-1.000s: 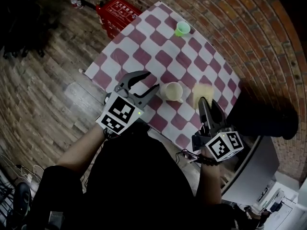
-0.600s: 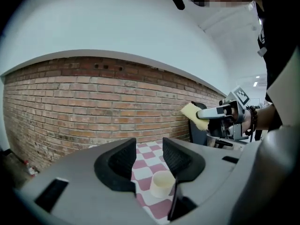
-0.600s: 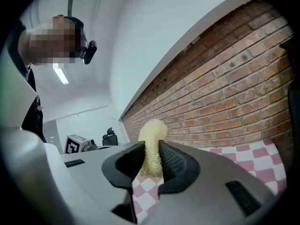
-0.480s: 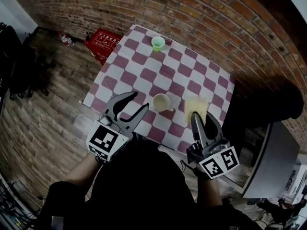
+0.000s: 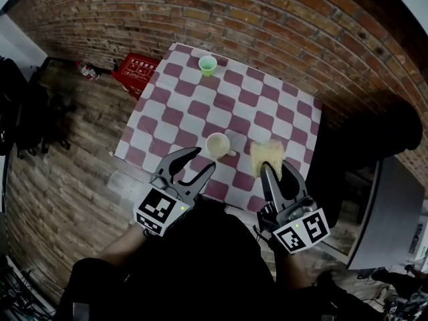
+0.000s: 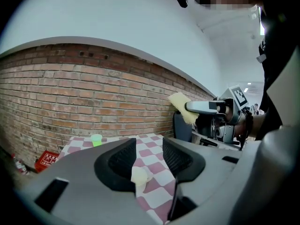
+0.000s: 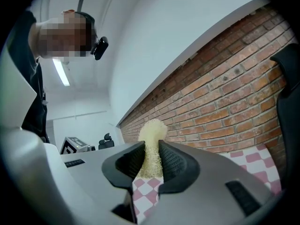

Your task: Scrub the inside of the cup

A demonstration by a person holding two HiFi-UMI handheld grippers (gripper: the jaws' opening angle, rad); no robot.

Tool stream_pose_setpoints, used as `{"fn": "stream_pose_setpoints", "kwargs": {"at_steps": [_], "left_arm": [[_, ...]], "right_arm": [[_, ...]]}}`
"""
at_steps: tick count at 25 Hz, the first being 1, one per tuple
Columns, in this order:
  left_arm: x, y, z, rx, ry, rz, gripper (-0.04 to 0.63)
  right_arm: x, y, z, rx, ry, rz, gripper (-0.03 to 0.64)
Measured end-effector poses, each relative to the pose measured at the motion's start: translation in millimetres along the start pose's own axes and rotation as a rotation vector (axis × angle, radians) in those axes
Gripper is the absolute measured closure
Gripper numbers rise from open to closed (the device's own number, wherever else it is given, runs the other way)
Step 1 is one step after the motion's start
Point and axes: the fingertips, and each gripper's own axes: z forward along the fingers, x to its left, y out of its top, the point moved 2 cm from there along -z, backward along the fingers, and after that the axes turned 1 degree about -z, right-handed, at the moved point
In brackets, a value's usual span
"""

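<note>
A cream cup (image 5: 218, 144) with a handle stands upright near the front edge of the red-and-white checkered table (image 5: 180, 112). Just short of it, at its front left, my left gripper (image 5: 200, 161) is open and holds nothing. In the left gripper view the cup (image 6: 139, 176) shows low between the open jaws of that gripper (image 6: 147, 161). To the right of the cup, my right gripper (image 5: 275, 168) is shut on a yellow sponge (image 5: 267, 154) and held above the table's front right part. The sponge (image 7: 151, 149) stands pinched upright in the right gripper (image 7: 151, 165).
A small green cup (image 5: 208, 65) stands at the table's far edge. A red crate (image 5: 136, 71) sits on the wooden floor to the left. A brick wall (image 5: 281, 19) runs behind the table, and a dark chair (image 5: 374, 146) stands at its right.
My left gripper has come in toward the cup from the front left. The right gripper keeps the sponge and stays right of the cup. The head view has shifted a little.
</note>
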Motion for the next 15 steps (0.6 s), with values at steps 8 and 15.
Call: {"fn": "stream_pose_setpoints", "kwargs": {"at_steps": [8,15], "left_arm": [[-4.5,-4.1,3.8,0.016,-0.011,0.022,0.410],[-5.5,-7.8,8.3,0.024,-0.026,0.013,0.410]], "right_arm": [[4.1,0.5,3.7,0.015,0.007,-0.023,0.520],[2.4,-0.6,6.0,0.024,0.006,-0.022,0.520]]}}
